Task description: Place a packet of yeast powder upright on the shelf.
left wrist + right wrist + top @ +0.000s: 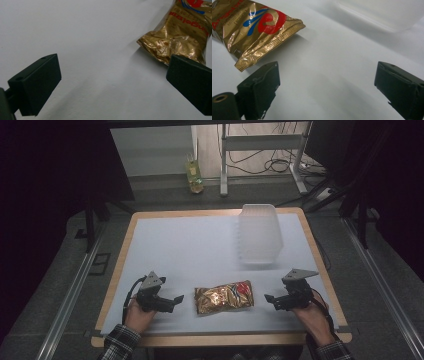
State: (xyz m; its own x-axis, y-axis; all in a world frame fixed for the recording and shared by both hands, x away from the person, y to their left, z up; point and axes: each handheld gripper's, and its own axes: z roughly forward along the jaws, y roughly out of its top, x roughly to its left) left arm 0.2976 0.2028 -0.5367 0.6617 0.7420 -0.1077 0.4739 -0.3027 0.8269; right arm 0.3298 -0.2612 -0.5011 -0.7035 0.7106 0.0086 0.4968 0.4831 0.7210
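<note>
Snack bag, gold foil with a red and blue logo, lies flat in the lower centre of the high view, on the white table cover, squarely between your two hands. Your left gripper rests low at lower left, jaws spread wide with nothing in them, aimed at the bag's near end. Your right gripper mirrors it at lower right, likewise released and empty. Behind, at upper right of centre, the translucent plastic bin probably waits to receive it.
</note>
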